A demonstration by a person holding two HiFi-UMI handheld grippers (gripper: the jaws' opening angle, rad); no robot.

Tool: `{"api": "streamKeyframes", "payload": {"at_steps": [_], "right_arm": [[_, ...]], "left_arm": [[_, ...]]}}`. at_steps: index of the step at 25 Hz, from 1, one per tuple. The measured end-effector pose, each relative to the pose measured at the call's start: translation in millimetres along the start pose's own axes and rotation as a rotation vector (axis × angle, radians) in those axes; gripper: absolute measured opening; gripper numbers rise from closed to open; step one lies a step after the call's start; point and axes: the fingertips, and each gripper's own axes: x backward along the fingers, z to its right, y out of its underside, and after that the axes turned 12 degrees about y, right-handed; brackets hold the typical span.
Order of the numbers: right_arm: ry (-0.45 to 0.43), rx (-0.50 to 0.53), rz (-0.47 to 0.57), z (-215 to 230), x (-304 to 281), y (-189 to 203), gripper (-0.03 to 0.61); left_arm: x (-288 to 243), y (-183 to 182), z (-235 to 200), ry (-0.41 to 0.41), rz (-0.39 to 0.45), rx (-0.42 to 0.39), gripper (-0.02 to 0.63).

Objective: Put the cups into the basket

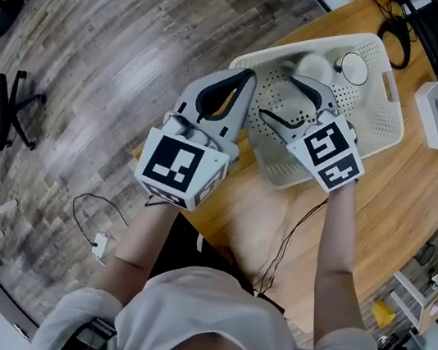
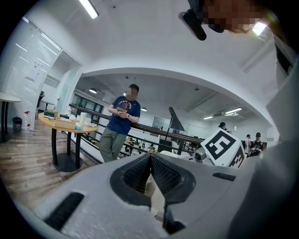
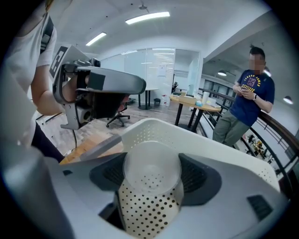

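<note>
Left gripper [image 2: 149, 158]: fingers pressed together at the tips, nothing between them, beside the left rim of the white perforated basket [image 1: 379, 114]. Right gripper [image 3: 152, 179]: fingers pinch a clear cup [image 3: 150, 168] by its sides, above the basket's floor. Basket sits on the table [image 1: 400, 209].

Your round, light wooden table [image 1: 402, 201] carries a white perforated plastic basket [image 1: 375, 121]. A white rectangular box [image 1: 434, 114] sits just beside the basket, and coiled black cables [image 1: 397, 32] lie near the table's far edge.
</note>
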Motion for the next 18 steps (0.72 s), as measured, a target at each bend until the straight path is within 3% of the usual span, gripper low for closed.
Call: {"api": "streamKeyframes", "payload": {"at_steps": [7,18], "right_arm": [[-0.043,0.048,0.031,-5,-18,-3,0.347],[-0.119,0.075,-0.008,-27,-37,20,0.347]], "left_arm": [[5,5,-9,-0.025,0.005,0.010,0.006],[9,20,-24,-0.067,-0.003,0.034,0.006]]}}
